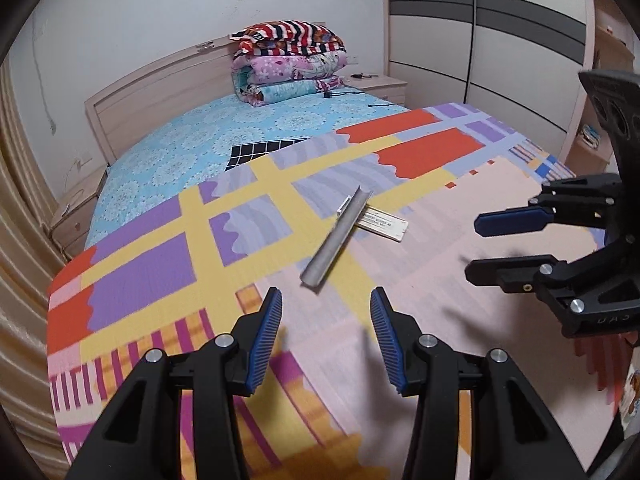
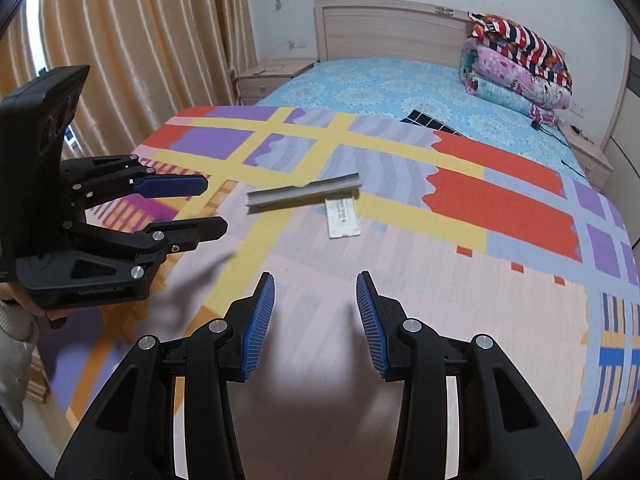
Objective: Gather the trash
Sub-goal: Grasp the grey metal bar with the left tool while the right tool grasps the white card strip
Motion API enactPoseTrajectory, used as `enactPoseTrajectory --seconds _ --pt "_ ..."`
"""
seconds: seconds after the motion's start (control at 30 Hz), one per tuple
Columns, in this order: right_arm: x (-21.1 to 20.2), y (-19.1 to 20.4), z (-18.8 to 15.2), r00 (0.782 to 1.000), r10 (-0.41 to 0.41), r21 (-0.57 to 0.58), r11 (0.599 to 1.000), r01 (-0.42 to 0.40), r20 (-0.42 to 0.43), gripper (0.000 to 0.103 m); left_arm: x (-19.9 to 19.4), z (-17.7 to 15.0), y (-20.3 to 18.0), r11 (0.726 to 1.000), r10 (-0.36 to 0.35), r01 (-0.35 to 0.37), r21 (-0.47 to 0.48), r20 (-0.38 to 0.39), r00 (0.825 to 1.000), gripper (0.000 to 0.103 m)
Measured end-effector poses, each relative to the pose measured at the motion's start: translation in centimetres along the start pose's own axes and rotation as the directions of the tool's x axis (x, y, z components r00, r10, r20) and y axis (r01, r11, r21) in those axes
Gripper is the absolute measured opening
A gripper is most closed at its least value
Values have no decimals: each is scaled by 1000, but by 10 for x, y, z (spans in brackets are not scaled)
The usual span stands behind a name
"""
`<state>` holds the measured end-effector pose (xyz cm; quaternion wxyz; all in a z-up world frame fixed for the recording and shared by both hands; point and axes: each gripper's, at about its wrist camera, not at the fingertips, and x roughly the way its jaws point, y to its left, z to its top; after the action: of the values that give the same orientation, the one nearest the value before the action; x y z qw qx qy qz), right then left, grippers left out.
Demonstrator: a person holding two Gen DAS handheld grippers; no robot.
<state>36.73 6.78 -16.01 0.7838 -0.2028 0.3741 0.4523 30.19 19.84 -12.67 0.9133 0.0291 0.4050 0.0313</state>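
Observation:
A long grey folded strip of packaging (image 1: 338, 236) lies on the patchwork blanket (image 1: 160, 280), with a flat white printed card (image 1: 384, 222) partly under its far end. My left gripper (image 1: 326, 300) hovers just short of the strip's near end, open with nothing between its blue pads. My right gripper (image 1: 476, 248) comes in from the right, open and empty. In the right wrist view the strip (image 2: 304, 192) and the card (image 2: 343, 218) lie ahead of my right gripper (image 2: 315, 284). My left gripper (image 2: 214, 205) hangs at the left, held by a hand.
The blanket covers the near half of a bed with a blue flowered sheet (image 1: 192, 140). Folded quilts (image 1: 288, 60) are stacked against the headboard (image 1: 160, 80). Curtains (image 2: 140, 40) hang on one side of the bed, and a wardrobe (image 1: 500, 40) and a bedside table (image 1: 380, 84) stand on the other.

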Motion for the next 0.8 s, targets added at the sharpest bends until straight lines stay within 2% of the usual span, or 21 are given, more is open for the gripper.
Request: enactPoseTrajectory --seconds 0.13,0.2,0.33,0.47,0.5,0.57,0.67,0.8 --pt "14 -5 11 1000 -20 -15 1000 20 -9 42 22 7 7 1000 12 -12 0 -31 999 44" --pt "20 -5 16 999 -30 -28 999 30 -14 42 31 10 10 1000 -13 13 -19 -33 999 44" --pt "34 -10 22 999 -44 -36 998 43 -23 42 42 15 12 1000 16 -16 -14 -42 999 44" --pt "43 -16 25 999 -44 -31 999 43 -17 42 49 18 12 1000 5 -5 -16 -40 999 43" --pt "43 -17 25 999 -42 -33 999 42 -14 42 49 18 11 1000 -2 2 -15 -36 999 42" --pt "43 -16 26 999 -41 -35 999 40 -14 42 48 19 9 1000 -25 25 -5 -38 999 28" --pt "44 -15 27 999 -46 -48 998 45 -15 42 46 19 5 999 -33 33 21 -41 999 16" --pt "46 -14 28 999 -50 -51 998 49 -10 42 44 18 5 999 -35 35 5 -30 999 14"
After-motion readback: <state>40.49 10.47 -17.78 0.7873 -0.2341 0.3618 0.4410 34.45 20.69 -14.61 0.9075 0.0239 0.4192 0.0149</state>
